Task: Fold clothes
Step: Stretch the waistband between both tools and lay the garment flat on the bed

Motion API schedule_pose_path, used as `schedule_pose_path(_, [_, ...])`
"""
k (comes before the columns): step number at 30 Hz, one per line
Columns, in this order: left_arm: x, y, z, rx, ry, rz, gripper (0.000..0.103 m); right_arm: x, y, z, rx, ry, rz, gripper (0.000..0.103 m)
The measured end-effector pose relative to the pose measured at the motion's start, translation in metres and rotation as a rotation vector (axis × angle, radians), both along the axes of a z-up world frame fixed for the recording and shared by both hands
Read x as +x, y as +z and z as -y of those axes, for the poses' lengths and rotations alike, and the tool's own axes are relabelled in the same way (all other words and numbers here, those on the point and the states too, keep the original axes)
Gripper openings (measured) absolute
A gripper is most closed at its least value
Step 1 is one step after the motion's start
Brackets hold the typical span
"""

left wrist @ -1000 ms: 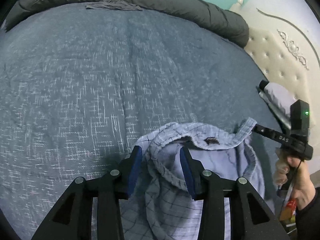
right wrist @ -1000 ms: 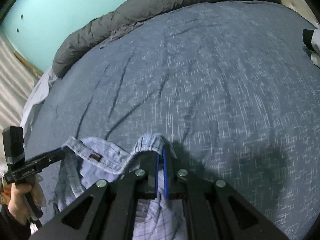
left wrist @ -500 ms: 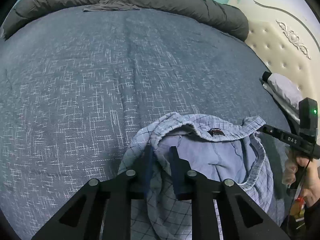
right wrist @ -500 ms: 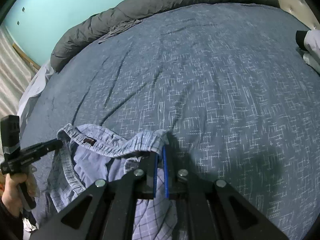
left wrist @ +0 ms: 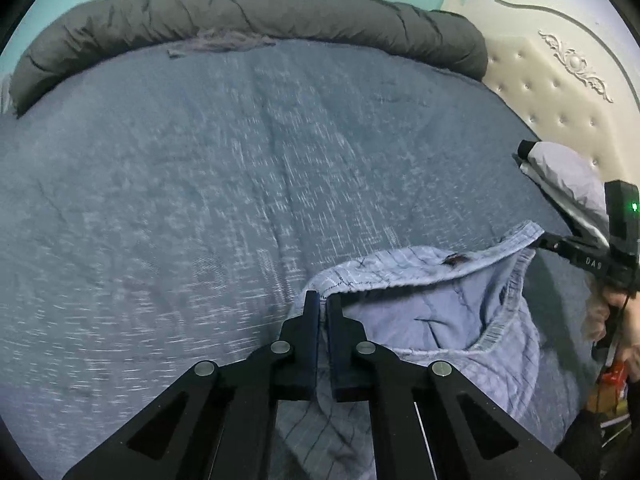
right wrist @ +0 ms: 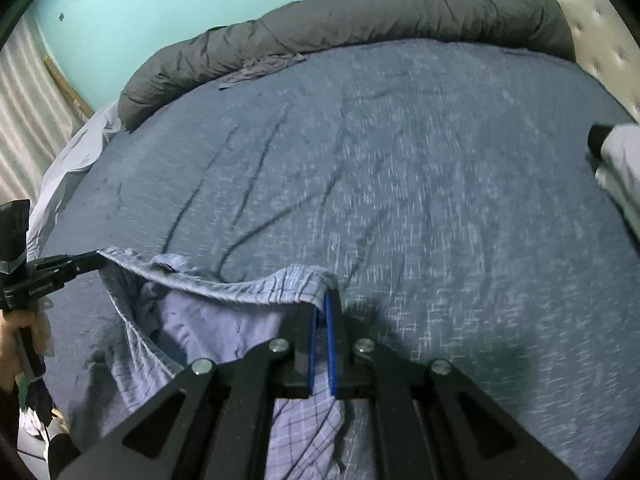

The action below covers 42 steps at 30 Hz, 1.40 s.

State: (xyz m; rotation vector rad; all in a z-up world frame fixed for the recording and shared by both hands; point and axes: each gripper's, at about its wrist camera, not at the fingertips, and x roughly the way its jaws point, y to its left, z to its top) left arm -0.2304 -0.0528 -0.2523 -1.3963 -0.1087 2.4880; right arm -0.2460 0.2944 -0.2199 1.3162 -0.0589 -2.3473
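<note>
Light blue checked shorts (left wrist: 448, 320) hang over the blue bedspread (left wrist: 180, 200), the waistband stretched between both grippers. In the left wrist view my left gripper (left wrist: 322, 306) has its jaws closing the last bit, pads pressing the band's left end. My right gripper (left wrist: 540, 240), held by a hand, pinches the other end. In the right wrist view my right gripper (right wrist: 322, 302) is shut on the shorts (right wrist: 208, 320) at the band's right end. The left gripper (right wrist: 94, 258) grips the far corner. The legs trail down below both grippers, out of sight.
A rolled grey duvet (left wrist: 248, 12) lines the bed's far edge, with a small grey cloth (left wrist: 220, 44) beside it. Folded pale clothes (left wrist: 568, 176) lie at the right by the cream tufted headboard (left wrist: 560, 92). A curtain (right wrist: 24, 112) hangs at the left.
The left jaws closed on the waistband. Both grippers rose, lifting the shorts' top off the bed and pulling the band taut between them.
</note>
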Motion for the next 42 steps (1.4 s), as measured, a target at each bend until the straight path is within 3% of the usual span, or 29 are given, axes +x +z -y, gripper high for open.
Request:
schedule_pose_path(10, [0.029,0.087,0.010,-0.080,-0.044,-0.071,0.003,0.027,0.077,0.002,0.013,0.055,-0.068,0.003])
schedule_pose_path(22, [0.069,0.187,0.019,-0.117,-0.043,-0.182,0.003,0.064,0.175,0.000,0.020,0.067,-0.179,0.003])
schedule_pose_path(35, [0.118,0.263,0.018,-0.124,-0.055,-0.280,0.003,0.113,0.253,-0.007,0.011,0.104,-0.245,0.003])
schedule_pose_path(42, [0.150,0.279,0.020,-0.105,-0.061,-0.289,0.003,0.141,0.272,-0.011,0.000,0.119,-0.243,0.003])
